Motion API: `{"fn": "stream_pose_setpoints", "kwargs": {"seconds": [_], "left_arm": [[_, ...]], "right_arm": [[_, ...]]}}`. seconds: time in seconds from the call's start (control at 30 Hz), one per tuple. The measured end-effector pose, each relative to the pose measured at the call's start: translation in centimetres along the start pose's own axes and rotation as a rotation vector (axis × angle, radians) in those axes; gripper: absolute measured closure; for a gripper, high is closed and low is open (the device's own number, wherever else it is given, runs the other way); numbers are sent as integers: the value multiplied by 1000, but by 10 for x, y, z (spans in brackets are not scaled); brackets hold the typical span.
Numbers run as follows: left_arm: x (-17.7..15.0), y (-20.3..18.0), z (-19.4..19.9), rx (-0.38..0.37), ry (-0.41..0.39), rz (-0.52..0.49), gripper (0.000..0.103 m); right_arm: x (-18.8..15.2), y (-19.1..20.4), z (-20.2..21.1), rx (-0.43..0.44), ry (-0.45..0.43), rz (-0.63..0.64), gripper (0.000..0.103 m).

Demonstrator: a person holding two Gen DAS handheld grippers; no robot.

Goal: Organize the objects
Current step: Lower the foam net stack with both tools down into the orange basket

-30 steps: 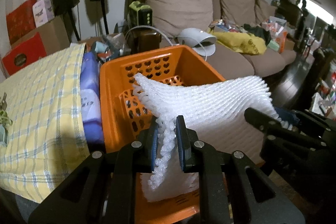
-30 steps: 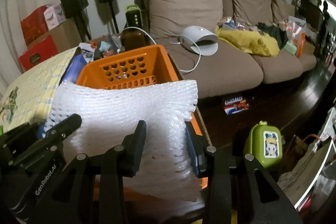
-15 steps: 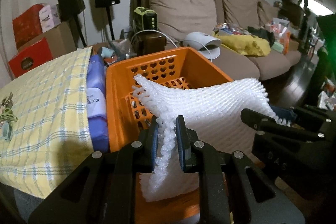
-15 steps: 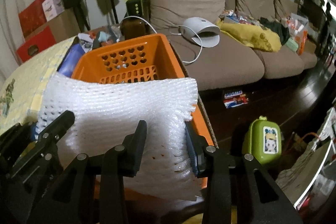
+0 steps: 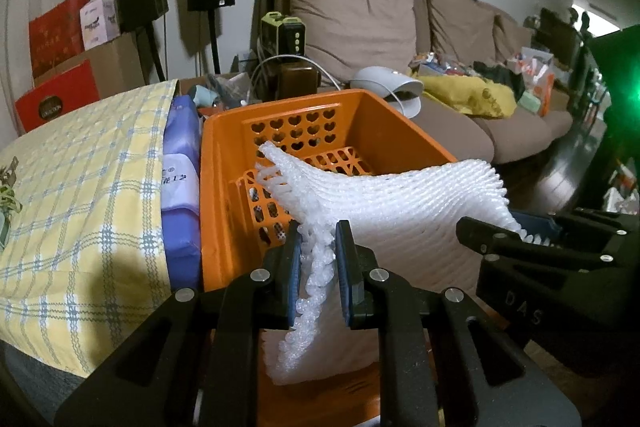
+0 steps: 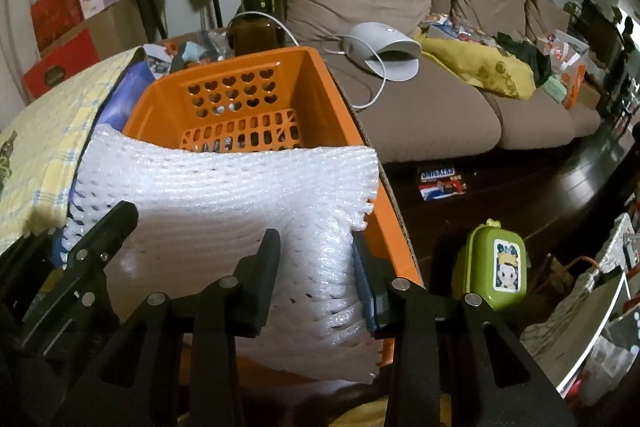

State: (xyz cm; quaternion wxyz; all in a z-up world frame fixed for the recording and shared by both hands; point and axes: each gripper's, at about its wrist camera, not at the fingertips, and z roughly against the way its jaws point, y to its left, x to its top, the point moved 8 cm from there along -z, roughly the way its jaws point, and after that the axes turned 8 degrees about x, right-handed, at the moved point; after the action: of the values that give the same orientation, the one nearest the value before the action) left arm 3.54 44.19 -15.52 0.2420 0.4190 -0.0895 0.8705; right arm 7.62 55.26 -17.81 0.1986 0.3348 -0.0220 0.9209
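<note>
The white foam netting (image 5: pixel 400 203) is clenched edgewise by the left tongs (image 5: pixel 318 267), spread over the orange basket (image 5: pixel 224 187) for lowering in; the right tongs (image 6: pixel 316 279) are parted around it.

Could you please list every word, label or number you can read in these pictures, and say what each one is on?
"SNICKERS": on the wrapper on the floor by the sofa.
"DAS": embossed on the right gripper body, seen from the left wrist view.
"12": after blurred characters, on the purple pack beside the orange basket.
Too small or blurred to read: the round emblem on the red box, the print on the white box, the green case's sticker.
</note>
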Motion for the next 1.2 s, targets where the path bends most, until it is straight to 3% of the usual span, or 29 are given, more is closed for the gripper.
{"fn": "stream_pose_setpoints", "kwargs": {"seconds": [0.2, 1.2], "left_arm": [[-1, -3, -6, -15, 48, -12, 88], [-20, -6, -15, -13, 81, -40, 88]], "right_arm": [[-3, -2, -4, -4, 20, 5, 67], [-11, -5, -16, -11, 75, -4, 65]]}}
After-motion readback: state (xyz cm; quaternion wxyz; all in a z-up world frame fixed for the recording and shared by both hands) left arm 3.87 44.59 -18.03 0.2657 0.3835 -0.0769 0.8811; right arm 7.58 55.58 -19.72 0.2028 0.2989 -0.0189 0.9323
